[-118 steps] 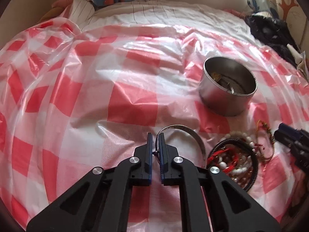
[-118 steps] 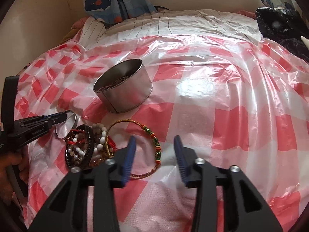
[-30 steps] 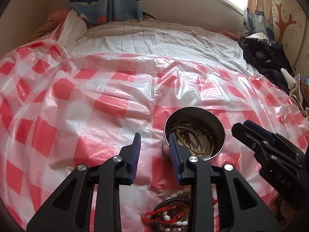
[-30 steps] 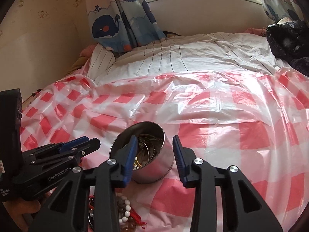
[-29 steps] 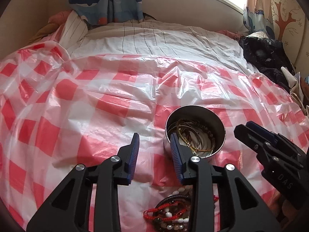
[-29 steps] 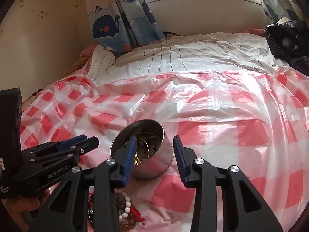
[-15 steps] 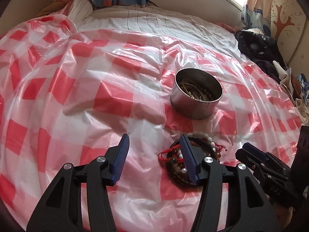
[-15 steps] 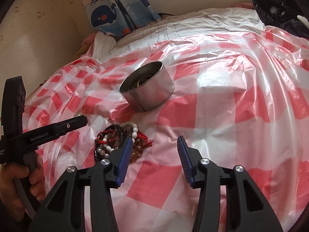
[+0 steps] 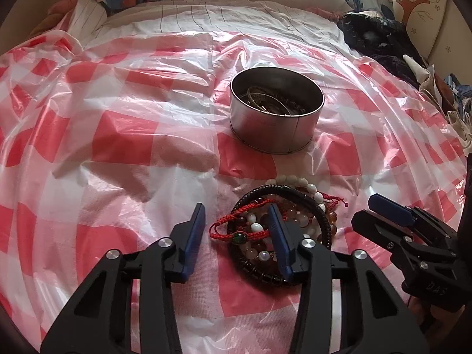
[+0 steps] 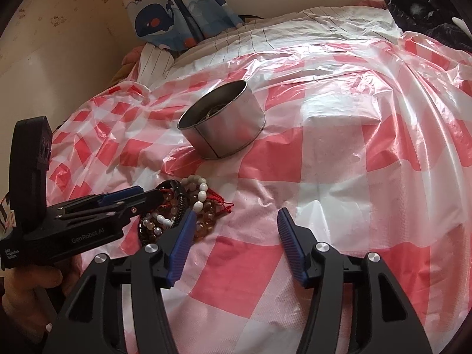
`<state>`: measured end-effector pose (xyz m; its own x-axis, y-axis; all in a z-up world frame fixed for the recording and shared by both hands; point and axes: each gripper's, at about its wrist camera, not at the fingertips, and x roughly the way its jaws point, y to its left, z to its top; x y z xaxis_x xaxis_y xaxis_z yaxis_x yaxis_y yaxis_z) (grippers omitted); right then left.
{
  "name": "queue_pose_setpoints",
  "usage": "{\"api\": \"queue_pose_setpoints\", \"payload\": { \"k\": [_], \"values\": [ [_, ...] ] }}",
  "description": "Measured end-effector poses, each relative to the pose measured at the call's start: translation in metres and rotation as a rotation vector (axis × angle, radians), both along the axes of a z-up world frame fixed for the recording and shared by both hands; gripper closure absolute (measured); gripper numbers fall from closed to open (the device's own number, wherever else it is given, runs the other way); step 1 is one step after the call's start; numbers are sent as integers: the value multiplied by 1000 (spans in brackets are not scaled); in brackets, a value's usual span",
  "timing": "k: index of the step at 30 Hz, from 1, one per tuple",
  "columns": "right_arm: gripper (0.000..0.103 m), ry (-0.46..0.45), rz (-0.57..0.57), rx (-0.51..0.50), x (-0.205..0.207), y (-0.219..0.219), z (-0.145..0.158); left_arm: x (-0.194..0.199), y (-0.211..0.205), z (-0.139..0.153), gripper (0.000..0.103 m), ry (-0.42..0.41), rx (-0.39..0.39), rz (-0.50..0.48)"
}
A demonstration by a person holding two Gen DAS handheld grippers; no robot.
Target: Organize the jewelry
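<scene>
A pile of bracelets point(image 9: 298, 215) lies on the checked sheet: white and amber beads, a black braided band, a red cord bracelet point(image 9: 227, 227). My left gripper point(image 9: 236, 230) hovers low over its left side, jaws closing. The red cord's end lies between them, and the pads do not press on it. My right gripper point(image 10: 236, 236) stands just right of the pile point(image 10: 200, 197), jaws opening over bare sheet. Its left finger is beside the beads. Behind the pile stands the round metal tin point(image 9: 275, 135) with several bangles inside. Each gripper shows in the other's view, left gripper point(image 10: 147, 196) and right gripper point(image 9: 380, 209).
A crinkled red-and-white plastic sheet point(image 9: 118, 135) covers the bed. Dark clothes point(image 9: 380, 38) are heaped at the back right. A whale-print curtain point(image 10: 165, 20) hangs behind the bed by the wall. A hand point(image 10: 26, 289) holds the left gripper's handle.
Both grippers came down and back from over the tin to the bracelet pile. The left jaws widened, then narrowed again. The right jaws spread wider.
</scene>
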<state>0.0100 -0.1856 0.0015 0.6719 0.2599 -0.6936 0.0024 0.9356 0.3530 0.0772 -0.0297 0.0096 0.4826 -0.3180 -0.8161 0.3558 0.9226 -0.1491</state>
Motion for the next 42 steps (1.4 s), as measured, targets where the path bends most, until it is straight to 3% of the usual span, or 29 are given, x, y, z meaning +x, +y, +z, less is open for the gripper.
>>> {"api": "queue_pose_setpoints", "payload": {
  "k": [2, 6, 8, 9, 12, 15, 19, 23, 25, 26, 33, 37, 42],
  "values": [
    [47, 3, -3, 7, 0, -1, -1, 0, 1, 1, 72, -1, -9, 0],
    [46, 2, -1, 14, 0, -1, 0, 1, 4, 1, 72, 12, 9, 6],
    [47, -12, 5, 19, -1, -1, 1, -2, 7, 1, 82, 28, 9, -6],
    [47, -23, 7, 22, -3, 0, 3, -4, 8, 3, 92, 28, 16, -12],
    [47, -67, 34, 38, -6, 3, 10, -10, 14, 8, 98, 39, 5, -23],
    [47, -103, 104, -5, -8, 19, 17, -14, 23, 16, 99, 29, -15, -21],
    [56, -89, 173, -62, 1, 41, 15, -20, 33, 25, 99, 16, -58, -12],
    [66, -7, 191, -151, 22, 59, 5, -20, 44, 32, 100, -4, -115, 10],
    [91, 12, 196, -156, 26, 59, 0, -19, 47, 36, 100, -22, -150, 18],
    [94, 7, 189, -173, 24, 58, 1, -19, 47, 37, 100, -31, -154, 24],
    [94, -78, 38, -78, 4, 6, 30, -15, 46, 35, 100, -27, -162, 30],
    [94, -9, -62, -58, 8, -24, 18, -7, 46, 14, 100, 30, -106, 61],
    [94, -16, -49, -93, 7, -19, 17, -6, 45, 4, 99, 31, -48, 75]
  ]
}}
